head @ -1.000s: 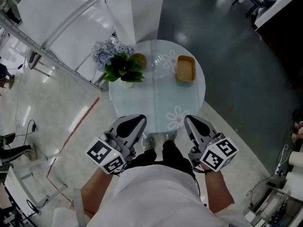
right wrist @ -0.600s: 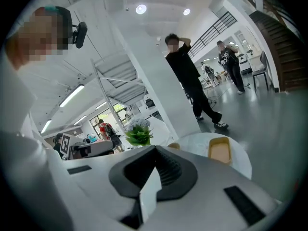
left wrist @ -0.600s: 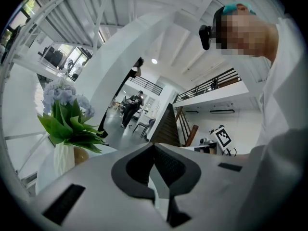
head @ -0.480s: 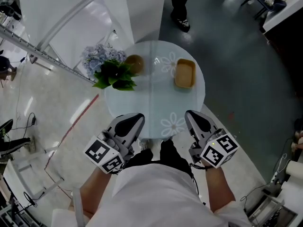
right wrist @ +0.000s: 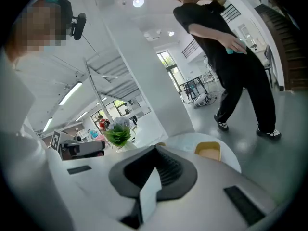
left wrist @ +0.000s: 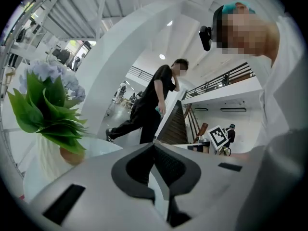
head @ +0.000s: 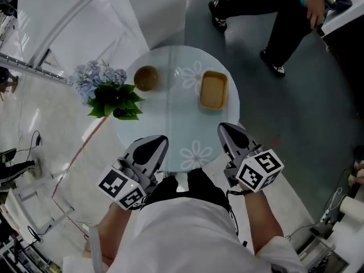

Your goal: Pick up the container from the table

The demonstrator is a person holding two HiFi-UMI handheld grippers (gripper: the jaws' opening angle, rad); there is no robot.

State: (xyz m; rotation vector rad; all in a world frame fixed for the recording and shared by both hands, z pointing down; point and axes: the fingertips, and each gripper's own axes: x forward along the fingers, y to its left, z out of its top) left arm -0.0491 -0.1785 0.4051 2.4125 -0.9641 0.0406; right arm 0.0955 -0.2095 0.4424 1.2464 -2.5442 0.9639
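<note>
- Your left gripper (head: 153, 147) and right gripper (head: 228, 134) hover over the bench's (head: 170, 118) near edge, jaws pressed together, empty.
- The yellow container (head: 214, 90) lies ahead, nearer your right gripper, long axis pointing away from you.

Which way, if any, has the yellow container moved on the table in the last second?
No. The yellow container lies right of the same flower print on the round table as before; only the view shifted.

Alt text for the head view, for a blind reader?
From above: a round glass table holds a yellow container and a brown bowl, a leafy plant at its left edge. The left tool and right tool, both shut, hover nearer.
</note>
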